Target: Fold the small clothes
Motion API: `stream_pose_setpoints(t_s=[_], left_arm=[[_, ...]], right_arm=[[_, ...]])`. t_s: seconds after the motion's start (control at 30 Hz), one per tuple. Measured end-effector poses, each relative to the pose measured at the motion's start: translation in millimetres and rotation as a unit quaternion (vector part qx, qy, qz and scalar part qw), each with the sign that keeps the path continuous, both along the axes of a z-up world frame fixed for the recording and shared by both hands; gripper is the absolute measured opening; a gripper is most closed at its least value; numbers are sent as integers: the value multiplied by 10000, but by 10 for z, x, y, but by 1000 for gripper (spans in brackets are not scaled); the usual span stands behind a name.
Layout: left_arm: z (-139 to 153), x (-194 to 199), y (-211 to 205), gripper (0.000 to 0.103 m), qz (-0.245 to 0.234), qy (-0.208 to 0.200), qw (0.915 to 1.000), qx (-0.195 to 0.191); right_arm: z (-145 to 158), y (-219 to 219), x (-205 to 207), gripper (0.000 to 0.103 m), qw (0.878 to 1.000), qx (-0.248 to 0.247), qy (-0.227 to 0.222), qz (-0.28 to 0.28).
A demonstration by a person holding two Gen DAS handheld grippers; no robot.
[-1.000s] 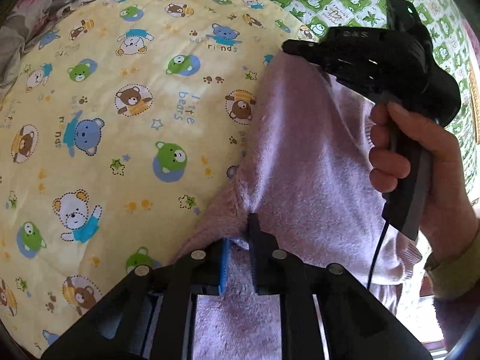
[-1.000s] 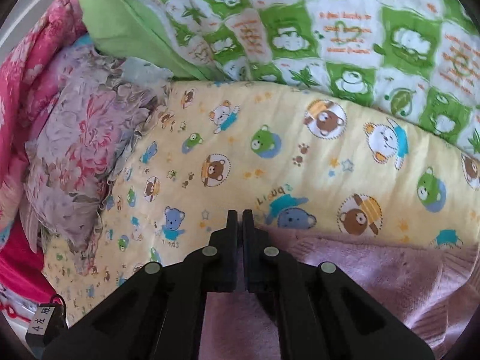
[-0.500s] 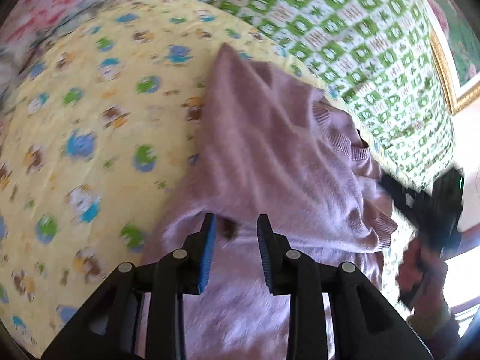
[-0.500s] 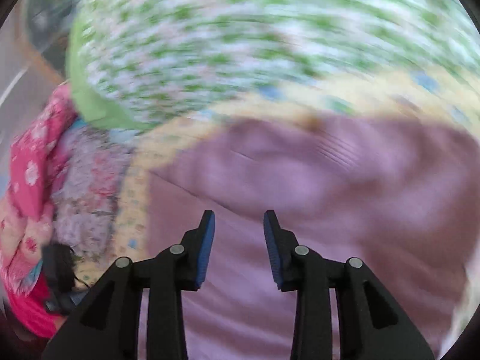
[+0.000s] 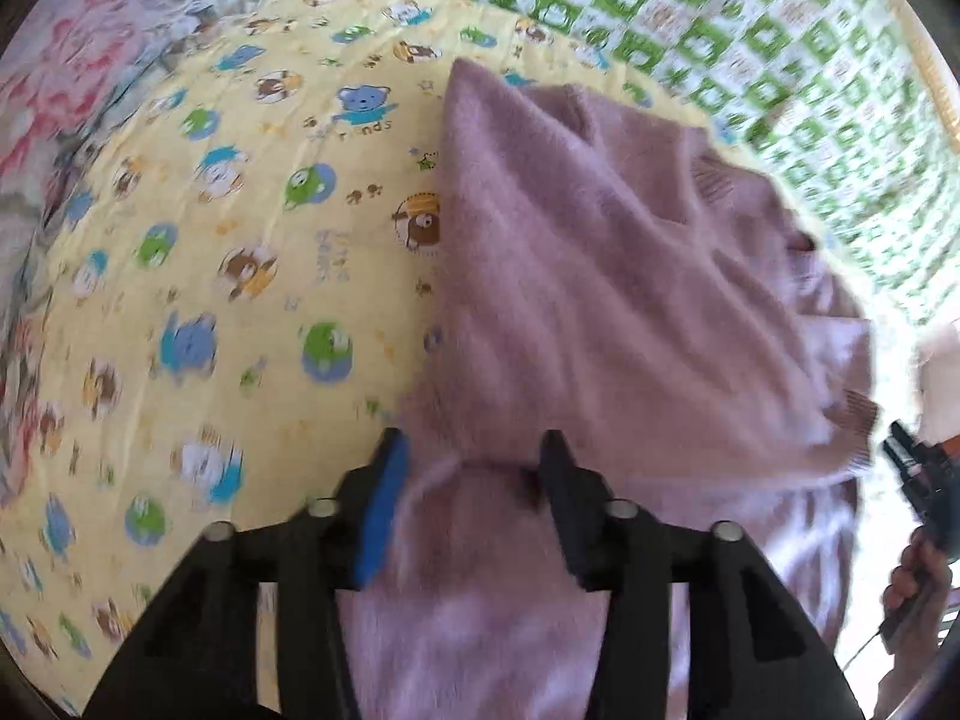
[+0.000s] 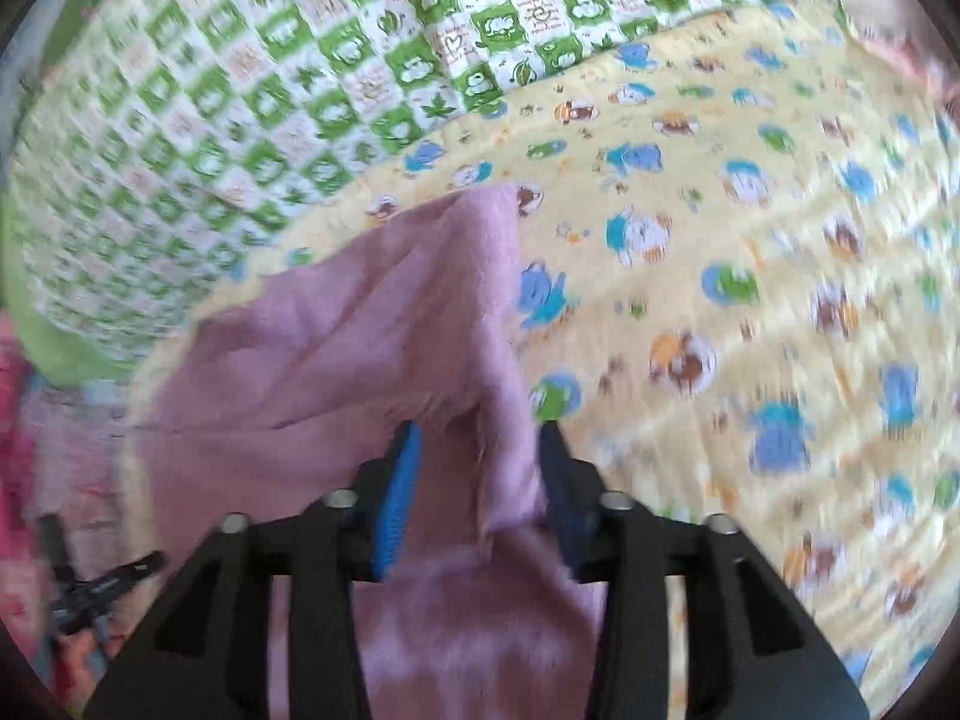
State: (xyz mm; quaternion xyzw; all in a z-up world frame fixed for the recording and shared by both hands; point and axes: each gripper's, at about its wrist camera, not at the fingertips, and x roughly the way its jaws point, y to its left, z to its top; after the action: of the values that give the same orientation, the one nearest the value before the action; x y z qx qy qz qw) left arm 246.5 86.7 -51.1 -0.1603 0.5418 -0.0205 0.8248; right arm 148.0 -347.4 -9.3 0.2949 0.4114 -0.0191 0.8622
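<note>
A fuzzy lilac sweater (image 5: 600, 300) lies folded over itself on a yellow bear-print blanket (image 5: 210, 300). My left gripper (image 5: 474, 468) is open above the sweater's near edge, with cloth between and below its jaws. My right gripper (image 6: 480, 450) is open over another part of the same sweater (image 6: 336, 348), and a raised fold of it stands between the jaws. The right gripper's body also shows at the right edge of the left wrist view (image 5: 924, 492). The left gripper's body shows at the lower left of the right wrist view (image 6: 102, 588).
A green and white checked quilt (image 5: 750, 42) lies along the far side of the blanket, also in the right wrist view (image 6: 270, 90). A pink floral cover (image 5: 78, 72) is bunched at the far left.
Both grippers were shut on the sweater a second ago and have opened. The right gripper has swung away to the sweater's other side. The sweater now lies folded over.
</note>
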Motion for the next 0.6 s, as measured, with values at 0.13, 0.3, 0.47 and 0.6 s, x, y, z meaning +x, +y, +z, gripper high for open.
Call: stream_pose_setpoints(t_s=[0.13,0.3,0.47,0.6], left_arm=[[63,-446,146,49,-20,101,9995,-293],[0,-1190,264,51,-289,261,9967,-710],[-113,-1811,253,52,-580,461,9941,-797],[-206,-2207,223,54,-742,566,9931,-708]], right_arm=[[77,110,-465,56,9988,79,11,485],[58,264,-1147,56,9929,18,84,1185],[-103,306,-1696,56,9915,273,233,1250],[-252,351,-2073,56,9906,469,364,1229]])
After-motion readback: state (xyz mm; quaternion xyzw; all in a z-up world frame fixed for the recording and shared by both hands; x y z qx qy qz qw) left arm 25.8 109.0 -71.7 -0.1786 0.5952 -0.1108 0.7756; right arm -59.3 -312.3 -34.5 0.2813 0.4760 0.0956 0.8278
